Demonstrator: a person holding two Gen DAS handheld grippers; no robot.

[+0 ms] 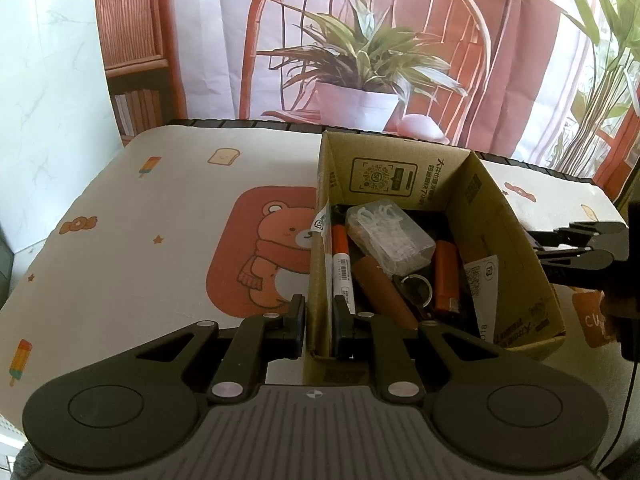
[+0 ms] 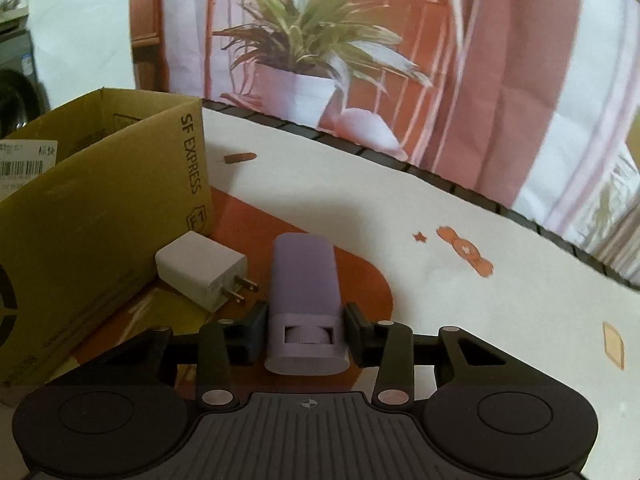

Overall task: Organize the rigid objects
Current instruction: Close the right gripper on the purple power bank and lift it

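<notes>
Left wrist view: left gripper, lower centre, fingers pinching the near left wall of the cardboard box. Box stands right of centre on the counter, open-topped. Contents: clear plastic case, white-and-orange marker, brown cylinder, orange lighter, metal ring. The other gripper shows at right edge.

Right wrist view: right gripper, lower centre, fingers closed on a purple lint-roller-like case, lying lengthwise on the counter. White charger plug left of it, just beside the box wall at left.
</notes>
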